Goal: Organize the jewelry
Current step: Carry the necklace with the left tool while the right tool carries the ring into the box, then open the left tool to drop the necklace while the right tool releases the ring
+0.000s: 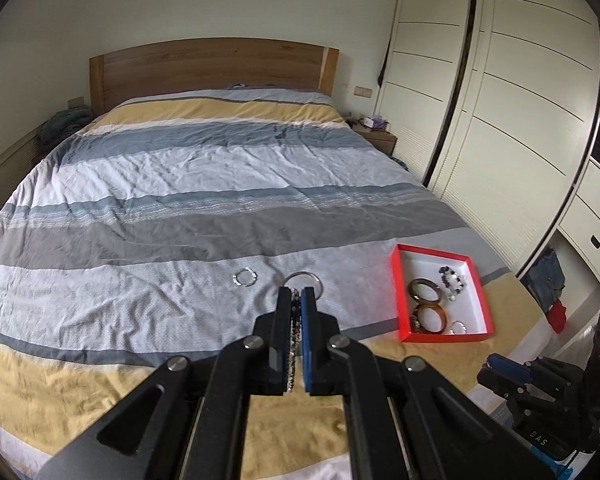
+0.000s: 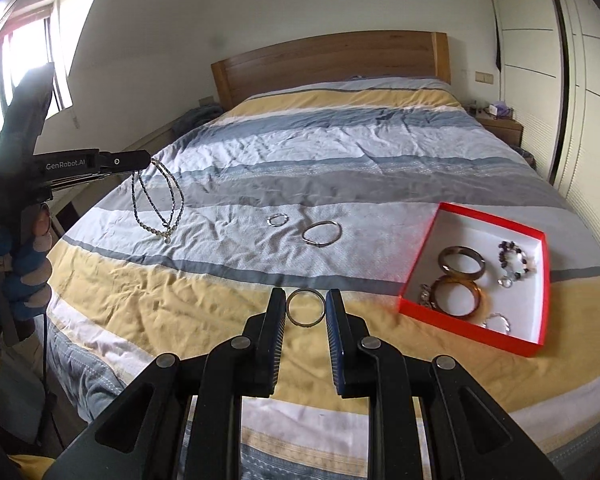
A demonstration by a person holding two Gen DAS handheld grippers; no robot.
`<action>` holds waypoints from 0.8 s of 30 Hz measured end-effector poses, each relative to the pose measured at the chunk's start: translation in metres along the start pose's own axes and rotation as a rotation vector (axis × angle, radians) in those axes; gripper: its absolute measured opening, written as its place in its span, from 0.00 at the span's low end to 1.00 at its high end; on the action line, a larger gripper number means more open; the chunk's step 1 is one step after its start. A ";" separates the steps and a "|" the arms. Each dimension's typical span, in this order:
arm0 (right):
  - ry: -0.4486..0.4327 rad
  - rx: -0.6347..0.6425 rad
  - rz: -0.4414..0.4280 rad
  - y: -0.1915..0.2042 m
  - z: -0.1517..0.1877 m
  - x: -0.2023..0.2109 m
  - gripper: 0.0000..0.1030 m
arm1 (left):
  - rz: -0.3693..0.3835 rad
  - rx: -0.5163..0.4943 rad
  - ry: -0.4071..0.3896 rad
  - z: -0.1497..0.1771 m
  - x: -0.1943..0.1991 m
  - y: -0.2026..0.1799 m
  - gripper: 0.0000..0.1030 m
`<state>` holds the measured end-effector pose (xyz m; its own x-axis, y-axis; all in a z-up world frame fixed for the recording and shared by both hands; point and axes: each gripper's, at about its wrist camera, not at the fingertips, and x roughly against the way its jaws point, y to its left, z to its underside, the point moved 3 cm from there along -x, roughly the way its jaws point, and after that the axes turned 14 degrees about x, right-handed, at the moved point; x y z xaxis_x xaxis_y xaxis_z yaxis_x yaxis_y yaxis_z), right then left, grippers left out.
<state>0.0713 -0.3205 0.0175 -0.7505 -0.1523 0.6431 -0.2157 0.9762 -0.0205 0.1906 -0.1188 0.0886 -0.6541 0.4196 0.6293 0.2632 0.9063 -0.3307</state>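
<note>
Over the bed (image 2: 340, 152), the right claw (image 2: 305, 307) pinches a silver bangle (image 2: 305, 307), and the red box (image 2: 496, 216) sits off to its right, closer to it than the left. The left claw (image 1: 297, 300) is clamped on a beaded necklace (image 2: 156, 204) dangling further left, so it's got the longer trip.

My left gripper (image 1: 298, 292) pinches a long beaded necklace of grey and pale beads (image 2: 158, 204), its loops hanging free below my fingertips. My right gripper (image 2: 305, 300) clamps a plain silver metal bangle (image 2: 305, 307) upright between its pads. Ahead of that tool, a small sparkly silver ring-shaped bracelet (image 2: 278, 220) and a larger thin silver bangle (image 2: 322, 233) lie flat. To its right sits a shallow red cardboard box with white lining (image 2: 472, 322), holding two brown glossy bangles (image 2: 460, 276) and a purple-and-white beaded bracelet (image 2: 516, 260).
</note>
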 end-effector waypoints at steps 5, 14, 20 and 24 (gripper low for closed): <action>0.028 -0.033 0.078 -0.050 0.022 0.016 0.20 | 0.078 -0.047 0.042 0.006 -0.030 -0.062 0.04; 0.094 -0.101 0.183 -0.152 0.040 -0.011 0.20 | 0.188 -0.145 0.146 0.012 -0.125 -0.168 0.04; 0.125 -0.117 0.201 -0.210 0.032 -0.064 0.20 | 0.214 -0.175 0.207 0.016 -0.198 -0.215 0.04; 0.152 -0.130 0.212 -0.243 0.030 -0.101 0.20 | 0.207 -0.165 0.271 0.030 -0.249 -0.226 0.04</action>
<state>0.1808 -0.5474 -0.0651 -0.6659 0.0725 0.7425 0.0252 0.9969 -0.0747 0.2725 -0.4291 -0.0145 -0.3695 0.5730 0.7315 0.4951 0.7876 -0.3669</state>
